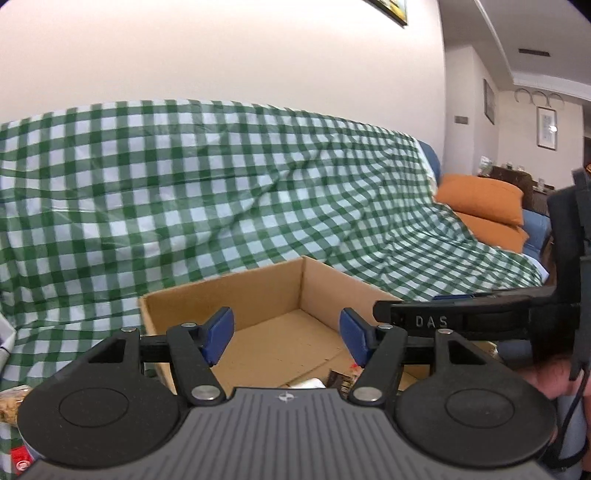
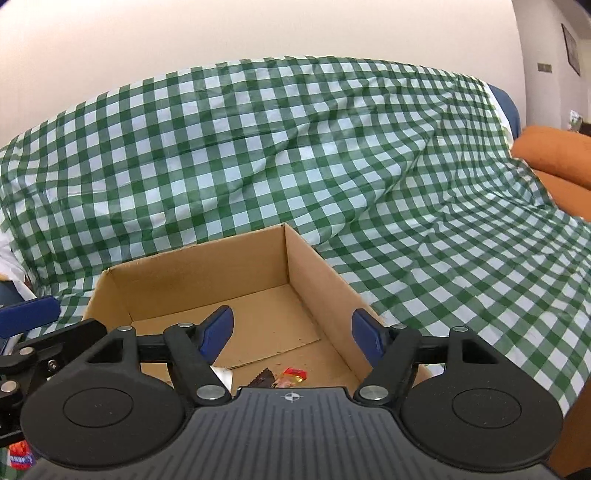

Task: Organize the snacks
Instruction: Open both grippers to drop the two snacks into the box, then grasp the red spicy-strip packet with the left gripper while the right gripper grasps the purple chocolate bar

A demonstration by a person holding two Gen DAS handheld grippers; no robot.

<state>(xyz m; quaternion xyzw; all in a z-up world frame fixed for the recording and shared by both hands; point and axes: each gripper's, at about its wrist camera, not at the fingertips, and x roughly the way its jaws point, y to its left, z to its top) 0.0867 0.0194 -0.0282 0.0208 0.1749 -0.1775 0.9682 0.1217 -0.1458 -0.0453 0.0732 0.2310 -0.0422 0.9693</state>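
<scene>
Cardboard box point(image 2: 207, 280) open-topped, floor mostly bare; snack wrappers point(image 2: 291, 376) at near edge.

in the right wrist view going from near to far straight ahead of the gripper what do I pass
right hand-held gripper with its pads apart → snack wrappers at the near end of the cardboard box → bare box floor → far wall of the cardboard box → green checked cloth → white wall.

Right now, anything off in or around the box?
Nothing damaged or spilled. The cardboard box sits upright and open on the checked cloth, with a few snack wrappers loose at its near end and specks on its floor. Both tools, left tool and right tool, are open with nothing between them.
</scene>
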